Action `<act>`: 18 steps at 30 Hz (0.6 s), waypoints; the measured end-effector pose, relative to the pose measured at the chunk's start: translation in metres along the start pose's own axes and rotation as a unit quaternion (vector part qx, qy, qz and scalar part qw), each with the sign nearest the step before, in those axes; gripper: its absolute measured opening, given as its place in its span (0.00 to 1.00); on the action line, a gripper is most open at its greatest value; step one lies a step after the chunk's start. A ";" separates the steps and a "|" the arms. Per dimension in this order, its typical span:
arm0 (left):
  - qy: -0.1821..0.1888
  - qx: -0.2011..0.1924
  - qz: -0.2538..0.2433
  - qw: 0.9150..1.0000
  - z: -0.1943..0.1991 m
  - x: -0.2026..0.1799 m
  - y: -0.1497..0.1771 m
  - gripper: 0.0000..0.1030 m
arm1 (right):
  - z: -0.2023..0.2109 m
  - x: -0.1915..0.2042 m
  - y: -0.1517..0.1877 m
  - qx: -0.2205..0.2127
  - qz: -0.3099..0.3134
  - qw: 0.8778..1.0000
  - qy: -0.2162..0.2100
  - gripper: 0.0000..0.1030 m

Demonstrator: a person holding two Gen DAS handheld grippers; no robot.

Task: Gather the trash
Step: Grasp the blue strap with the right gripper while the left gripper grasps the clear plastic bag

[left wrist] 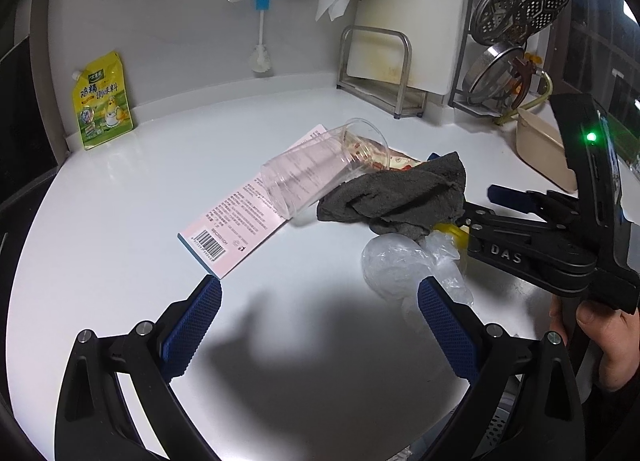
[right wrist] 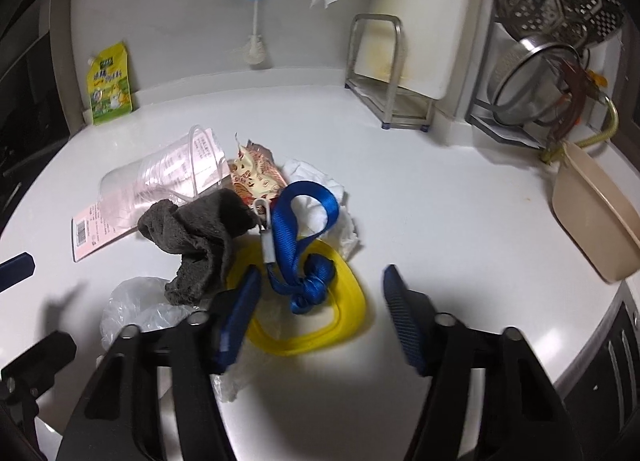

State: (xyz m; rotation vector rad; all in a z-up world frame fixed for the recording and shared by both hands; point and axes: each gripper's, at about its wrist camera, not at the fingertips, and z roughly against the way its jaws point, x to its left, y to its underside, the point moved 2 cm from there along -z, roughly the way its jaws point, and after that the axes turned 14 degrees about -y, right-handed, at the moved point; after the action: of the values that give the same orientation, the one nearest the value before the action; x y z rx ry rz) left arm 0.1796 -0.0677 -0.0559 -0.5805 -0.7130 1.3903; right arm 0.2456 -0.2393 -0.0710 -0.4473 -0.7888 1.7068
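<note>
While the left gripper [left wrist: 320,301] hangs with its jaws spread wide over bare white counter [left wrist: 120,201], nothing sits between its blue pads. Taking the grey cloth [left wrist: 400,197] as the landmark in this left wrist view: a clear plastic cup [left wrist: 320,169] lies on its side just left of it, resting on a pink leaflet [left wrist: 248,213]; a crumpled clear plastic bag [left wrist: 396,261] lies just in front of the cloth, close to the gripper's right pad. The right gripper [left wrist: 476,217] reaches in from the right, its tips at the cloth's edge, a hand [left wrist: 604,337] on its handle. A yellow pouch [left wrist: 102,101] stands far back left against the wall.

In the right wrist view, the right gripper [right wrist: 320,293] is partly open and grips nothing, its jaws astride a blue strap [right wrist: 296,237] lying on a yellow ring [right wrist: 320,301]. The cloth [right wrist: 200,237] lies just left of the strap, the left pad near it. A snack wrapper [right wrist: 256,177] and white tissue [right wrist: 332,197] lie behind the strap, and the bag [right wrist: 136,305] lies in front of the cloth.
</note>
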 end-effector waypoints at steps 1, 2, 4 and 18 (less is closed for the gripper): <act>0.000 0.001 0.000 1.000 -0.001 -0.001 0.000 0.94 | -0.003 0.002 -0.001 0.004 0.006 1.000 0.001 0.48; -0.001 0.002 0.000 1.000 -0.001 -0.002 0.000 0.94 | -0.004 0.004 -0.002 0.005 0.011 1.000 -0.001 0.45; -0.003 0.002 0.001 1.000 -0.002 -0.004 0.001 0.94 | -0.004 0.006 -0.003 0.000 0.015 1.000 -0.004 0.37; -0.006 -0.002 -0.004 1.000 -0.001 -0.020 0.000 0.94 | 0.014 -0.018 0.000 -0.030 -0.055 0.995 -0.078 0.10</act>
State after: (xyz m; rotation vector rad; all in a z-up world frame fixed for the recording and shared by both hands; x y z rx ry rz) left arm 0.1794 -0.0878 -0.0591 -0.5733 -0.7273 1.3864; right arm 0.2416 -0.2604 -0.0635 -0.3087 -0.9628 1.6332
